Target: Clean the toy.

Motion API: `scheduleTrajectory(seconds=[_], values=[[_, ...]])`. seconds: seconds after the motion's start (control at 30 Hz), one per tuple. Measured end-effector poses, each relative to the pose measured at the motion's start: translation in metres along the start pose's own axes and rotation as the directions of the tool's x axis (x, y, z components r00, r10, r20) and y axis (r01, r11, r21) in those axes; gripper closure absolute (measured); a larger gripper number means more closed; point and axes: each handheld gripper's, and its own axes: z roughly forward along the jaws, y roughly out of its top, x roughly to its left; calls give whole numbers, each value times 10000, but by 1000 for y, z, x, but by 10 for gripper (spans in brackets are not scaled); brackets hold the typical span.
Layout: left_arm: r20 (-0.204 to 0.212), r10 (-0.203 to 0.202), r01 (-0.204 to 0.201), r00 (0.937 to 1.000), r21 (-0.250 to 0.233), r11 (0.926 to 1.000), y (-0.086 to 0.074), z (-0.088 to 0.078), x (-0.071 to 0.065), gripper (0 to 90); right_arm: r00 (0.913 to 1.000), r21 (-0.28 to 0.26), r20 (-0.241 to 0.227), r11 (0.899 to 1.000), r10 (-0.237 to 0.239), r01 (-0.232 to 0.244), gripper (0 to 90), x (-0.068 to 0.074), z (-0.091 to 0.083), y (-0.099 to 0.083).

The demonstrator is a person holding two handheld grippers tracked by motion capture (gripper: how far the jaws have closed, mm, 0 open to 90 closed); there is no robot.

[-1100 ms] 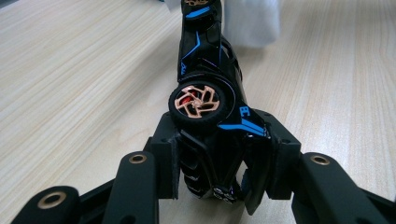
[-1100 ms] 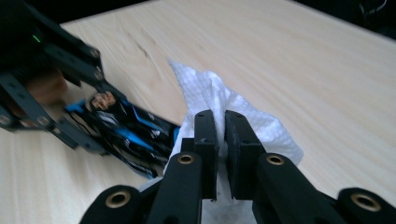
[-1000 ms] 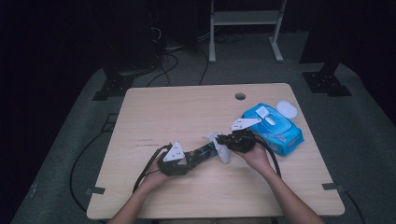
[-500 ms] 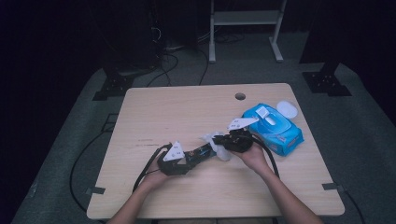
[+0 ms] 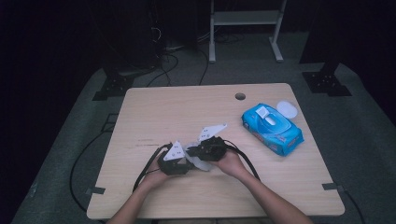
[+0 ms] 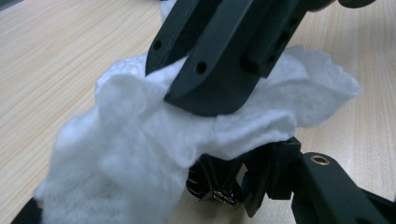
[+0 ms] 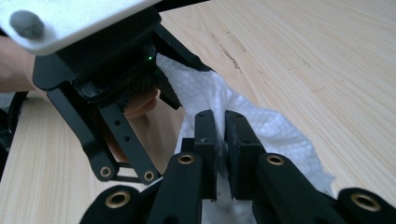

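A crumpled white wipe [image 5: 203, 164] lies bunched between my two grippers at the front middle of the wooden table [image 5: 163, 112]. My left gripper [image 5: 187, 161] points right, with the wipe [image 6: 130, 149] draped over its jaws and gathered in them. My right gripper [image 5: 195, 152] points left and meets it tip to tip. In the right gripper view its jaws [image 7: 219, 126] stand almost together, pinched on the wipe [image 7: 285, 135]. The left gripper view has the right gripper [image 6: 205, 100] pressing down into the wipe from above.
A blue pack of wipes [image 5: 272, 129] lies at the right of the table, its flap open, with a round white lid [image 5: 286, 110] beside it. A cable hole [image 5: 240, 96] sits near the far edge. Cables trail from both grippers toward the front edge.
My right gripper has moved left, away from the blue pack, and now meets the left gripper. The wipe is bunched up tighter between them. The left hand has stayed put.
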Motion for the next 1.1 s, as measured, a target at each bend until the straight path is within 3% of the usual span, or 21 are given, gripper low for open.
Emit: scheduleTrajectory(seconds=[0.27, 0.4, 0.53, 0.73, 0.83, 0.9, 1.1], values=[[-152, 138, -138, 9998, 14, 9999, 0, 0, 2, 565, 9932, 175, 1055, 9985, 490, -511, 833, -30, -28, -12], [-237, 139, -139, 9996, -16, 9999, 0, 0, 3, 564, 9864, -57, 1288, 9948, 1019, -1020, 834, -42, -38, -20], [-425, 191, -187, 9989, 91, 9998, 1, 0, 1, 552, 9862, -97, 1454, 9968, 797, -791, 833, -37, -38, -22], [-502, -218, 223, 9985, 94, 9997, 0, -1, -1, 467, 9863, -177, 1536, 9981, 609, -589, 835, -31, -43, -27], [-337, -437, 445, 9985, 233, 9987, -1, 0, -1, 437, 9860, -187, 1555, 9981, 611, -589, 835, -28, -46, -29], [-200, -722, 730, 9972, 387, 9966, -1, 1, 0, 365, 9869, -232, 1525, 9985, 532, -503, 835, -26, -48, -32], [197, -1044, 1033, 9943, 482, 9935, -3, 3, 0, 316, 9885, -287, 1404, 9982, 566, -531, 835, -19, -54, -39]])
